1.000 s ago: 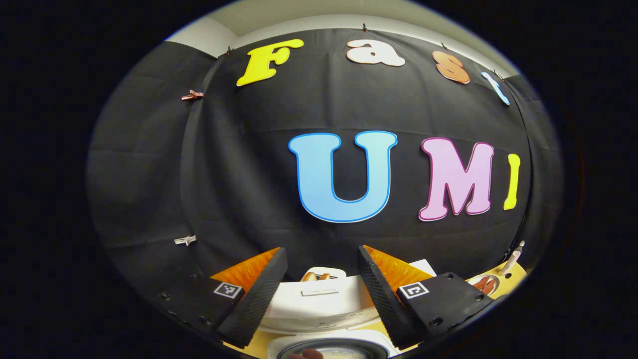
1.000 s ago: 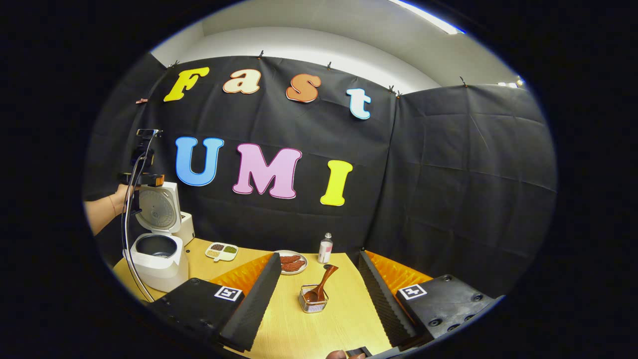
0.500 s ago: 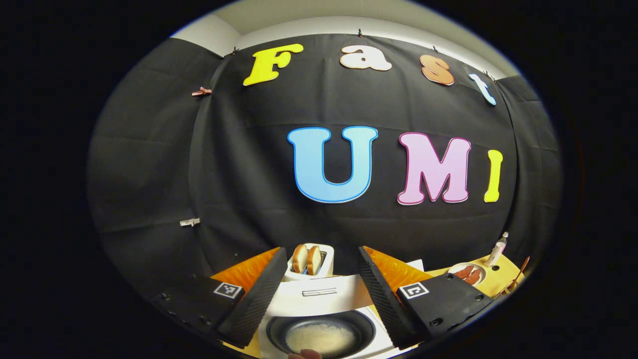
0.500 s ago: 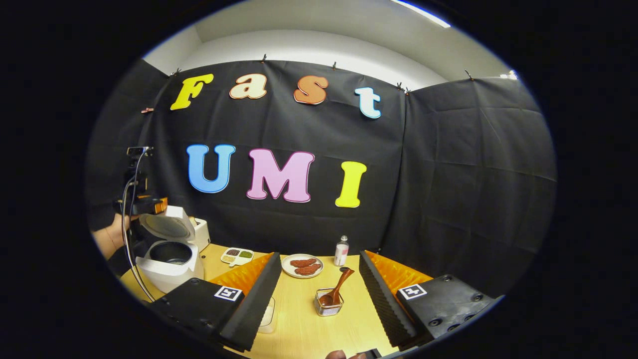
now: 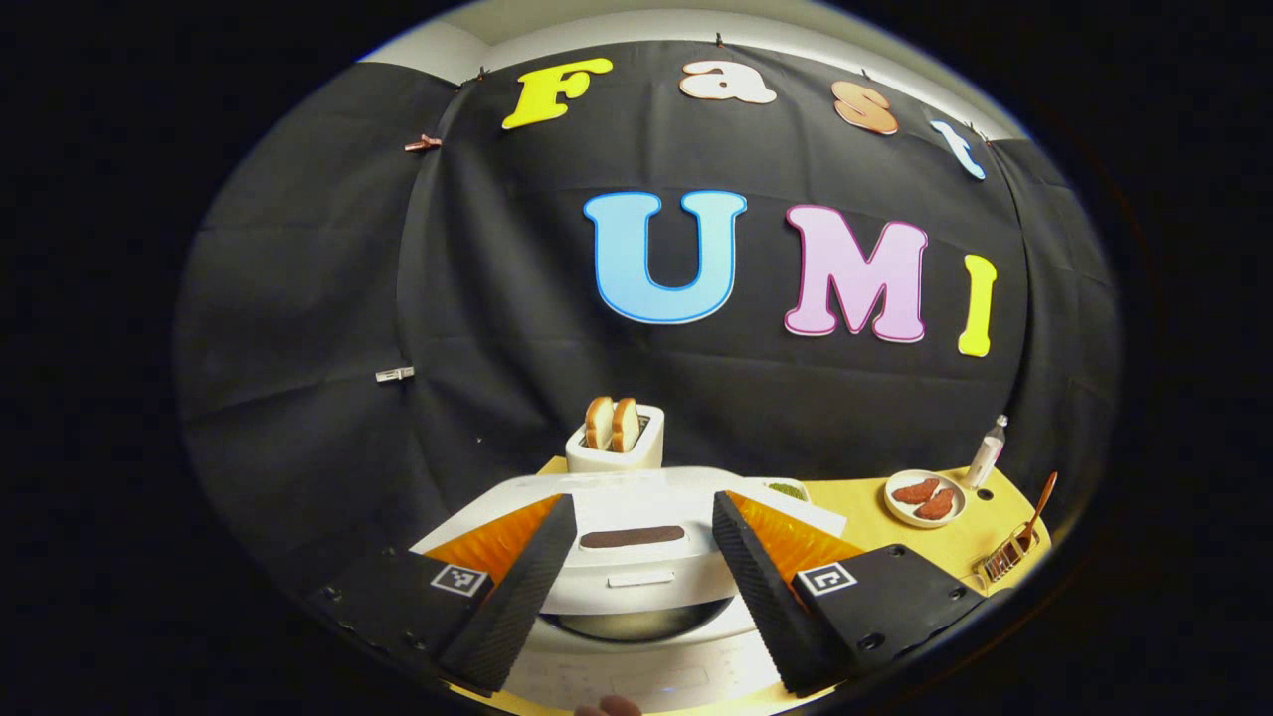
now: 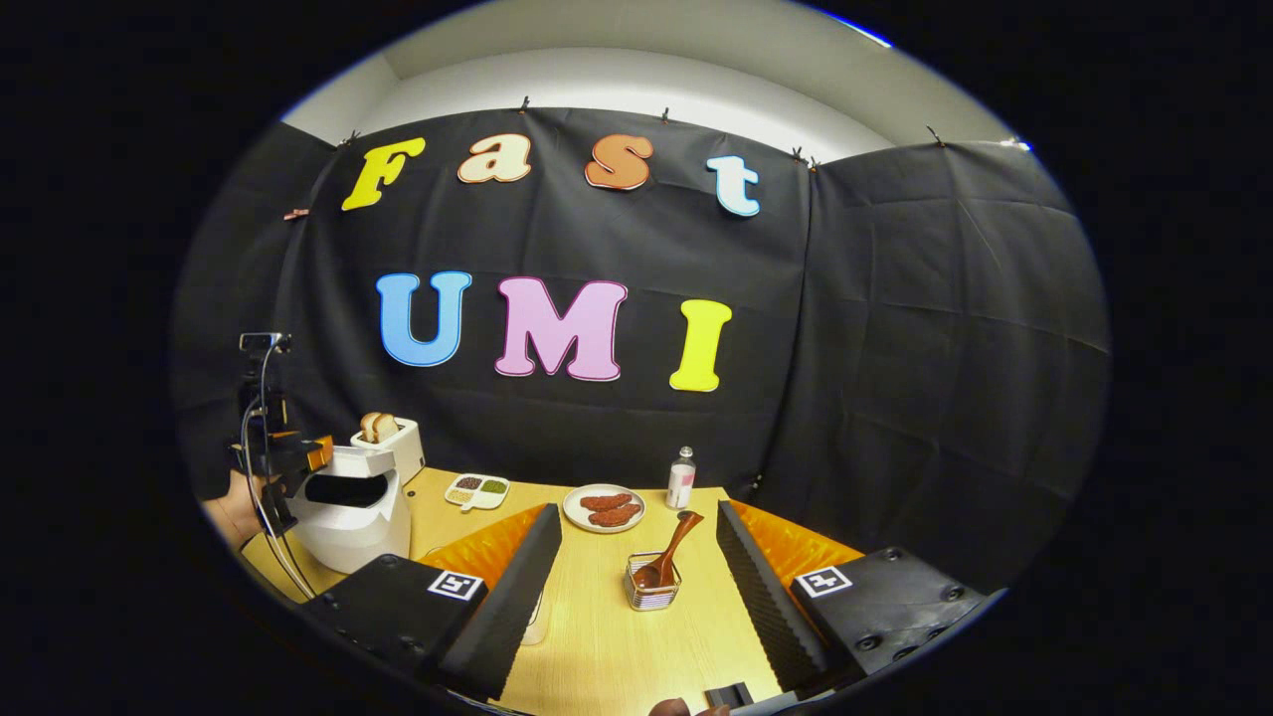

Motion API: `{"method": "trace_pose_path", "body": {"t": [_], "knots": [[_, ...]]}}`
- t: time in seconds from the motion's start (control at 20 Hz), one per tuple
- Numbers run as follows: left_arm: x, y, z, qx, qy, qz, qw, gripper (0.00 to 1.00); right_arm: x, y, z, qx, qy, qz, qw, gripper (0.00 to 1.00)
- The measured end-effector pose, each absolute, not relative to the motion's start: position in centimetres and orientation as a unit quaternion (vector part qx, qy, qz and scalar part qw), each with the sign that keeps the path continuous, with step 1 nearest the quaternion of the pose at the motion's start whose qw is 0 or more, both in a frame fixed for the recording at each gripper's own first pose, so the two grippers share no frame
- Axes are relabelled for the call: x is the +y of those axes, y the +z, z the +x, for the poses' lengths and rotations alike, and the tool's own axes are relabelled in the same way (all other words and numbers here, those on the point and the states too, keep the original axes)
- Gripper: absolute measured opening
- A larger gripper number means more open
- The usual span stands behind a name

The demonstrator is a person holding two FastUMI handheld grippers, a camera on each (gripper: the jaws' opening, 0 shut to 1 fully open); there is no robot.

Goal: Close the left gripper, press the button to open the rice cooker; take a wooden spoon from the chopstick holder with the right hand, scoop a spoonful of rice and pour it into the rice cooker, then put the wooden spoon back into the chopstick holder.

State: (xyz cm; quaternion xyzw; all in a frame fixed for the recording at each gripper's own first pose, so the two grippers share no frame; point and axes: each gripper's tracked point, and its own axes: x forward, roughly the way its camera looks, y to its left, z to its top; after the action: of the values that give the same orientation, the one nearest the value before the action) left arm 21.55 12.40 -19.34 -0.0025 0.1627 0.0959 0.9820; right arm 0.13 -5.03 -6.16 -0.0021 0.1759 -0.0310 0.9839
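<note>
- Two grippers, both spread wide and both empty: the left gripper (image 5: 641,505) has its fingers either side of the rice cooker (image 5: 636,676), and the right gripper (image 6: 638,512) hangs over the table (image 6: 607,656).
- In the left gripper view, the lid (image 5: 646,492) tilts low over the pot with a dark gap under its front edge. I judge it is neither latched nor fully up.
- The wooden spoon (image 6: 668,552) leans in the chopstick holder (image 6: 651,595), straight ahead between my right fingers and apart from them.
- Risk one: the task wants the left fingers together for pressing. Spread like this, a fingertip could slip off the lid's edge or shove the cooker across the table.
- Risk two: if the lid drops shut or hangs half-way, a spoonful of rice would hit it and spill.
- Risk three: the holder looks like a light wire basket. Pulling the slanted handle sideways could tip or drag it toward the plate (image 6: 604,507) behind.
- I would lift the spoon along its own lean.
</note>
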Motion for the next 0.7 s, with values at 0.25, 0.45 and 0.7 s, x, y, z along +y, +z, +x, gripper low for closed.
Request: {"method": "trace_pose_path", "body": {"t": [0.25, 0.45, 0.7], "knots": [[12.1, -21.2, 20.2, 0.168, 0.103, -0.006, 0.98, 0.98, -4.4, -6.0, -0.4, 0.175, -0.013, -0.01, 0.984, 0.98], [12.1, -23.5, 19.3, 0.195, 0.114, 0.002, 0.974, 0.99, -5.0, -6.0, -0.8, 0.176, -0.014, -0.005, 0.984, 0.98], [11.7, -25.6, 18.5, 0.217, 0.113, 0.003, 0.97, 0.99, -5.5, -5.5, -1.1, 0.171, -0.016, 0.005, 0.985, 0.98]]}}
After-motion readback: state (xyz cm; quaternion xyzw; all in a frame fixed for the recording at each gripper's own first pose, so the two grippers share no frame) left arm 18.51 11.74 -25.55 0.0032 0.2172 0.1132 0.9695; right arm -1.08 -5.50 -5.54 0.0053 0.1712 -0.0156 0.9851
